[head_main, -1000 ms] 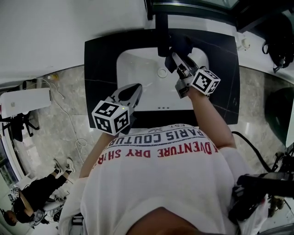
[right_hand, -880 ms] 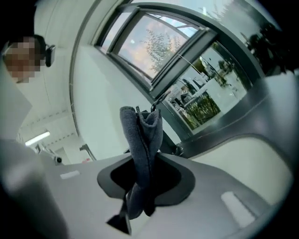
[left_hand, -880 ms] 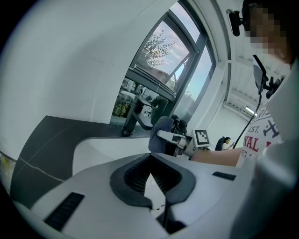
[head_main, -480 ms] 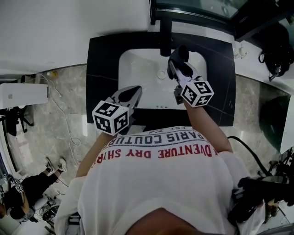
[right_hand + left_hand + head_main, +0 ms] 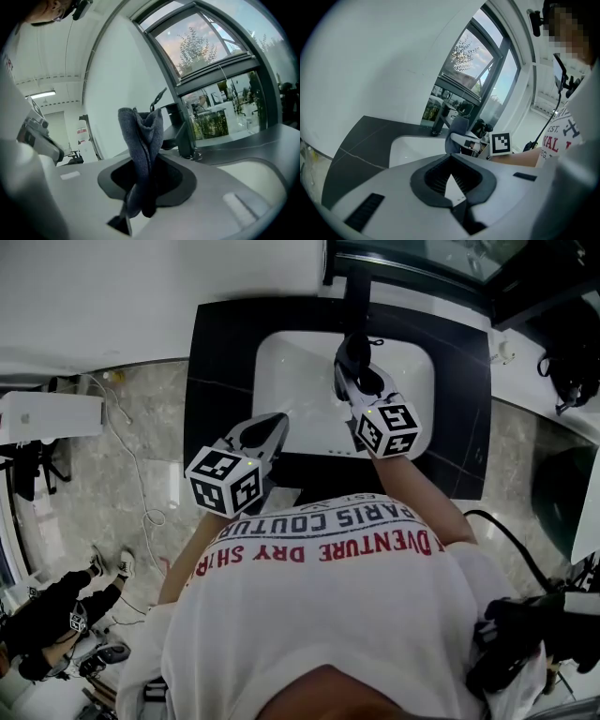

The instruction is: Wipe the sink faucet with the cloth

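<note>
**Right tongs hold the cloth up by the faucet; left tongs hang back, empty**

Nearest the head camera is the person's white printed shirt (image 5: 319,596), and both forearms reach forward from it. The left tongs (image 5: 275,420) hover low over the front edge of the dark surface (image 5: 217,352), by the near left corner of the white sink (image 5: 291,381). In the left gripper view their tips meet. Nothing sits between the ribbed pads, and only a sliver of pale basin shows through the gap behind the tips.

The right tongs (image 5: 352,371) are farther out, over the basin and pointing toward its back rim. Their jaws are pressed together on a grey-blue cloth (image 5: 140,140). The cloth is bunched into a folded wad that runs up through the jaws and stands well clear of the tips.

Just past the cloth is the black faucet (image 5: 356,296), which rises from the middle of the sink's back edge with its spout over the basin. From above, the wad lies right at the end of the spout. In the right gripper view it stands straight in front of the faucet's column. No view settles whether cloth and faucet actually touch.

Behind the faucet runs a window (image 5: 211,61) in a dark frame, with trees and sky beyond, and a plain white wall (image 5: 141,296) stands to its left. A marbled floor (image 5: 122,456) shows to the left of the surface.
</note>
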Demonstrator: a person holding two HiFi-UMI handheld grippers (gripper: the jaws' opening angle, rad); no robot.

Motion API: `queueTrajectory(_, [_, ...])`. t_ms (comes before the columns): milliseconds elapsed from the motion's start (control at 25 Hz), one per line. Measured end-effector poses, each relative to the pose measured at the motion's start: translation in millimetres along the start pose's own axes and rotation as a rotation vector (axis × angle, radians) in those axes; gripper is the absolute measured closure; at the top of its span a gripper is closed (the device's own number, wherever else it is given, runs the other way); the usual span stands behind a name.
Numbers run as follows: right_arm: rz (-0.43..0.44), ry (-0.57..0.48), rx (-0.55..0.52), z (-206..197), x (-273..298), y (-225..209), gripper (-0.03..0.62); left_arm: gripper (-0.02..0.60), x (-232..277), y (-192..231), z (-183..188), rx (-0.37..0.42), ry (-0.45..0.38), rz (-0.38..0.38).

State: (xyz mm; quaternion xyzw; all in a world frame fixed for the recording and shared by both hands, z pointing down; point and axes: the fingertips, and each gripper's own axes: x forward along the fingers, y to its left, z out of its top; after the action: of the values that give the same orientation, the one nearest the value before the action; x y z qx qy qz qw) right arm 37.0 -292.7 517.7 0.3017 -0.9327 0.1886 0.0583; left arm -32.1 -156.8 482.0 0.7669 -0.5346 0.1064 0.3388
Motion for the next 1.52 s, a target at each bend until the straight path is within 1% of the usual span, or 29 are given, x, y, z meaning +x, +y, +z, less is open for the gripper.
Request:
queueTrajectory(160, [0.014,-0.014,0.048,5,8,6,0.514,0.580,-5,5,1,-0.010,-0.013,0.019])
queueTrajectory(280, [0.066,-0.011,0.057,6,0,20,0.514,0.580,-7,7,2,-0.017,-0.015,0.034])
queueTrajectory(360, [0.102,-0.003,0.082,4,-6,30,0.514,0.581,-7,8,7,-0.023,-0.017,0.039])
queueTrajectory(440, [0.128,0.008,0.101,1,-10,38,0.514,0.581,-5,7,14,-0.021,-0.024,0.031])
queueTrajectory(520, [0.145,0.022,0.104,-3,-11,45,0.514,0.580,-5,7,21,-0.003,-0.033,0.019])
queueTrajectory(680, [0.157,0.034,0.078,-7,-2,68,0.514,0.580,-12,26,29,0.014,-0.048,-0.008])
queueTrajectory(840, [0.120,0.014,0.063,-5,25,104,0.514,0.581,-37,67,36,0.032,-0.059,-0.069])
queueTrajectory(960, [0.057,-0.031,0.049,0,53,142,0.514,0.580,-67,113,41,0.072,-0.048,-0.123])
queueTrajectory(1040, [-0.001,-0.079,0.056,2,69,172,0.514,0.580,-90,147,44,0.112,-0.029,-0.163])
queueTrajectory(1160, [-0.073,-0.138,0.070,6,86,217,0.514,0.580,-120,182,47,0.206,0.008,-0.234])
queueTrajectory(1240, [-0.096,-0.145,0.071,5,92,243,0.514,0.581,-134,193,48,0.241,0.023,-0.280])
queueTrajectory(1360, [-0.101,-0.134,0.052,5,95,275,0.514,0.580,-144,201,53,0.242,0.023,-0.328])
queueTrajectory(1520, [-0.104,-0.099,0.034,6,87,290,0.514,0.580,-146,193,60,0.257,0.010,-0.382])
